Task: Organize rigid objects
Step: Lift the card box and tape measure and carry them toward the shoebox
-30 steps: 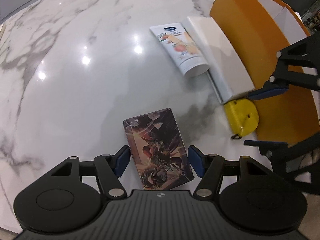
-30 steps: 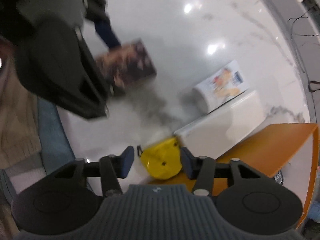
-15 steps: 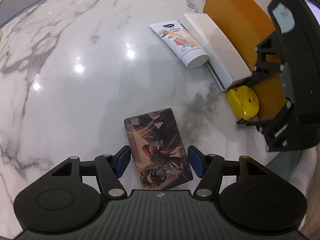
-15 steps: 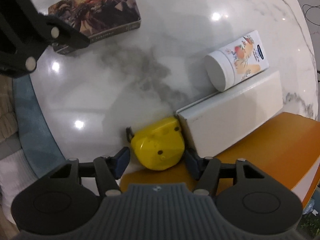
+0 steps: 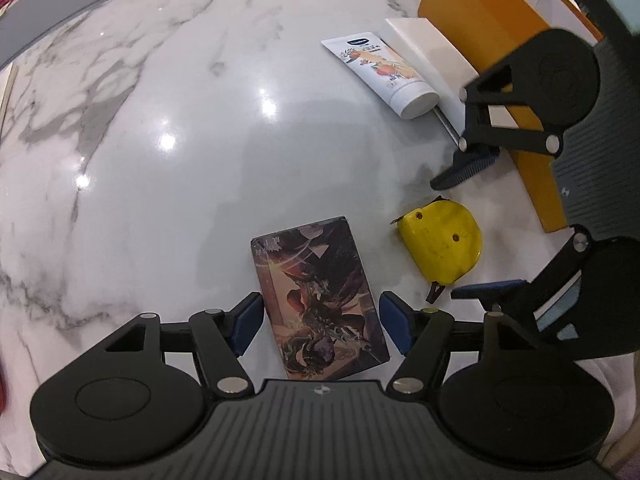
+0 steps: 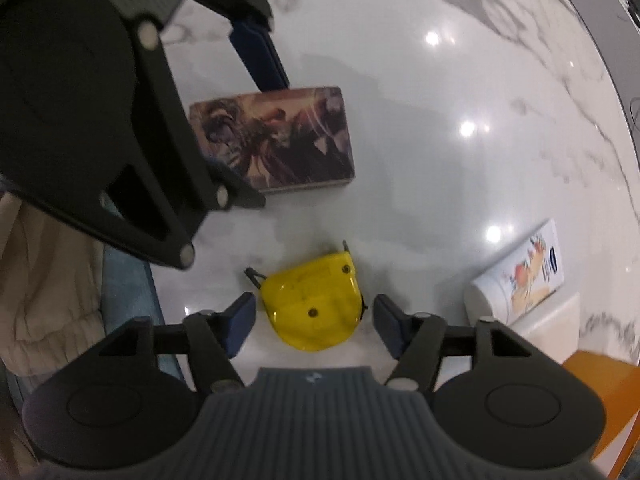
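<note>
A card box with dark fantasy artwork point(image 5: 320, 300) lies flat on the white marble table point(image 5: 160, 200). My left gripper point(image 5: 322, 322) straddles its near end, jaws opening, pads just clear of its sides. To its right lies a yellow tape measure point(image 5: 440, 244), flat on the marble. My right gripper point(image 6: 313, 320) points down over the tape measure point(image 6: 316, 308) with a gap on both sides, jaws opening. The right gripper point(image 5: 472, 232) also shows in the left wrist view. The card box point(image 6: 280, 140) and one blue finger point(image 6: 260, 52) of the left gripper show in the right wrist view.
A white cream tube point(image 5: 384, 72) lies beside a long white box point(image 5: 420, 44), which rests against an orange box point(image 5: 480, 28) at the back right. The table's round edge and a person's beige garment point(image 6: 48, 280) are at the left of the right wrist view.
The tape measure has come away from the white box and the orange box toward the card box, with the right gripper around it. Both grippers' jaws stand wider.
</note>
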Demonstrator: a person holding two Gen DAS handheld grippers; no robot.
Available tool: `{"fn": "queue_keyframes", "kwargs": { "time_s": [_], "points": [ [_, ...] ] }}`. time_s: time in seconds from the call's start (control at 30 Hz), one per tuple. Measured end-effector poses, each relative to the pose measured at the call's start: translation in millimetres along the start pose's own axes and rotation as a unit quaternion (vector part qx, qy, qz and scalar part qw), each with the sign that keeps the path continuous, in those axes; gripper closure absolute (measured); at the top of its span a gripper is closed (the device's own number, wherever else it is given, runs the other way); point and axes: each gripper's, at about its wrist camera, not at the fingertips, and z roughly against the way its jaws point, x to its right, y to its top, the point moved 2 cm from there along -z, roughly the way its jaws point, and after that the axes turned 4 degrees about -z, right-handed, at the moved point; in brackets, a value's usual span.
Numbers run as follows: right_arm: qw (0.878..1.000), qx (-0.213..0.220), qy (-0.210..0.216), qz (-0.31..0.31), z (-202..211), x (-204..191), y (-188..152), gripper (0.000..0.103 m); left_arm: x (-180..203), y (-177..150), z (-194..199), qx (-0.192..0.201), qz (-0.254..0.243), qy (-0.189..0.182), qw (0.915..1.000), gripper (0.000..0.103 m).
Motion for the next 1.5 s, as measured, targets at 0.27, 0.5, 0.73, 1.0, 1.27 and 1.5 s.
{"fn": "queue_keyframes", "kwargs": {
  "time_s": [0.27, 0.5, 0.73, 1.0, 1.27, 1.5],
  "points": [
    [1.000, 0.027, 0.013, 0.007, 2.0, 11.2, -7.4, 0.039, 3.2, 2.6, -9.6, -0.001, 0.006, 0.008, 1.0000, 0.024],
    [0.999, 0.036, 0.026, -0.013, -7.7, 20.5, -16.1, 0.044, 8.0, 3.9, -12.8, 0.005, -0.006, 0.016, 0.9998, 0.030],
    [0.999, 0.048, 0.011, -0.024, -1.4, 13.1, -16.3, 0.044, 12.1, -1.1, -2.5, 0.016, -0.009, 0.024, 0.9995, 0.033],
    [0.995, 0.089, -0.015, -0.036, 35.7, 8.6, -24.4, 0.044, 35.4, 1.6, 37.9, 0.049, -0.034, 0.044, 0.9973, 0.034],
    [0.989, 0.132, -0.057, -0.046, 95.6, 4.1, -51.1, 0.044, 73.5, 18.1, 94.6, 0.098, -0.072, 0.063, 0.9906, 0.034],
    [0.981, 0.147, -0.103, -0.069, 144.0, 17.9, -105.0, 0.044, 128.9, 48.9, 130.2, 0.146, -0.098, 0.042, 0.9835, 0.034]
  ]
}}
